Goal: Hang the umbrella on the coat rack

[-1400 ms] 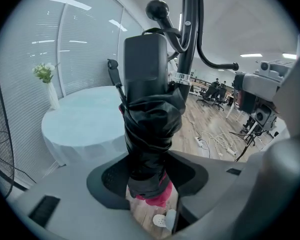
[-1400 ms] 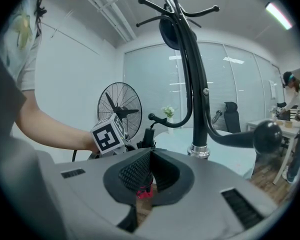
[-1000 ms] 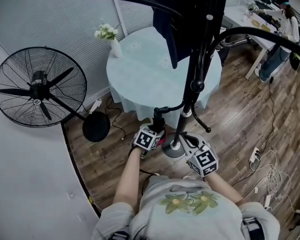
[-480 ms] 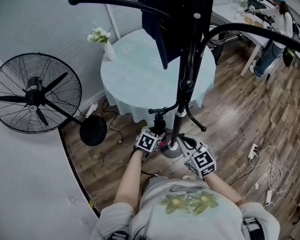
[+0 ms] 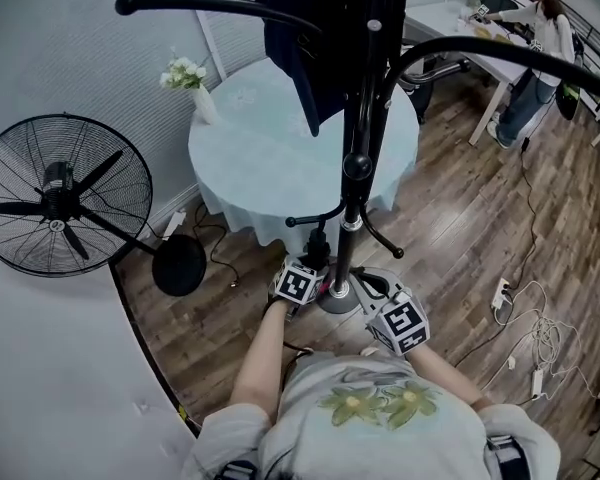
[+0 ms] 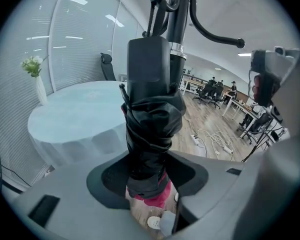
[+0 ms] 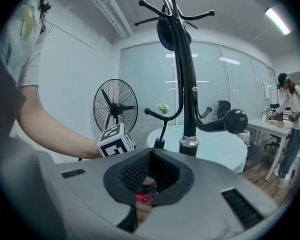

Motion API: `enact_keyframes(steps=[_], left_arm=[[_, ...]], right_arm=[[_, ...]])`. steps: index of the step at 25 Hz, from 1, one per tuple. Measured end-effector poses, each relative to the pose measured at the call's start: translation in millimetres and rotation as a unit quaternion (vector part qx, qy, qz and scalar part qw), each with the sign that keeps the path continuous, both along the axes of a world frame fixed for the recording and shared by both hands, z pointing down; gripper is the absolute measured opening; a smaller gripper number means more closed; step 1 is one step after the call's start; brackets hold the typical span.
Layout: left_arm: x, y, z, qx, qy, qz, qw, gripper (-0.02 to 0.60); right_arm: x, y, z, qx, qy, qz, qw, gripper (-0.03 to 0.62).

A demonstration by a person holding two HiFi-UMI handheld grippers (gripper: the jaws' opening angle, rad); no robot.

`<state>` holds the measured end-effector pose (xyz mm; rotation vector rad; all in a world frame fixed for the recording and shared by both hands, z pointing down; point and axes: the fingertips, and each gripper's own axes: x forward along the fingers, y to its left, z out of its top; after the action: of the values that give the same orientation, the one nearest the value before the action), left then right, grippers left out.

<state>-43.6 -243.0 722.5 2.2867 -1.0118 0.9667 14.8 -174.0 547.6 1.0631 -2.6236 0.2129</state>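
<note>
The black coat rack (image 5: 355, 168) rises right in front of me, a dark garment (image 5: 320, 38) hanging from its top. A folded black umbrella (image 5: 318, 253) stands upright beside the pole, under a low curved hook (image 5: 305, 220). My left gripper (image 5: 315, 270) is shut on it. In the left gripper view the folded fabric (image 6: 150, 129) fills the space between the jaws of the left gripper (image 6: 150, 166), with the black handle (image 6: 147, 66) above and the pole (image 6: 177, 29) just behind. My right gripper (image 5: 372, 288) sits right of the base, shut and holding nothing (image 7: 149, 171).
A round table with a pale blue cloth (image 5: 250, 158) and a vase of white flowers (image 5: 185, 73) stands behind the rack. A black floor fan (image 5: 55, 193) is at the left. Cables and a power strip (image 5: 505, 298) lie on the wooden floor at right. A person (image 5: 535, 28) works at a far desk.
The head view has swung, so the fan, table and rack sit further left and lower. My left gripper has sunk a little with the umbrella. The right gripper has kept still.
</note>
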Motion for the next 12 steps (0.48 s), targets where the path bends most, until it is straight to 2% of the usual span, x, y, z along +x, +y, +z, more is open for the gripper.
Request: enact_keyframes(steps=[4, 9, 12], left_arm=[[3.9, -3.7, 3.2, 0.009, 0.001, -0.002, 1.0000, 0.215], [7.7, -13.0, 6.8, 0.021, 0.004, -0.032, 0.9993, 0.219], [10.2, -14.8, 7.1, 0.011, 0.006, -0.048, 0.9988, 0.227]], right_arm=[[-0.6, 1.4, 1.8, -0.002, -0.001, 0.003, 1.000, 0.003], [1.5, 4.0, 2.8, -0.004, 0.001, 0.006, 1.000, 0.003], [3.2, 6.1, 3.4, -0.004, 0.004, 0.006, 1.000, 0.003]])
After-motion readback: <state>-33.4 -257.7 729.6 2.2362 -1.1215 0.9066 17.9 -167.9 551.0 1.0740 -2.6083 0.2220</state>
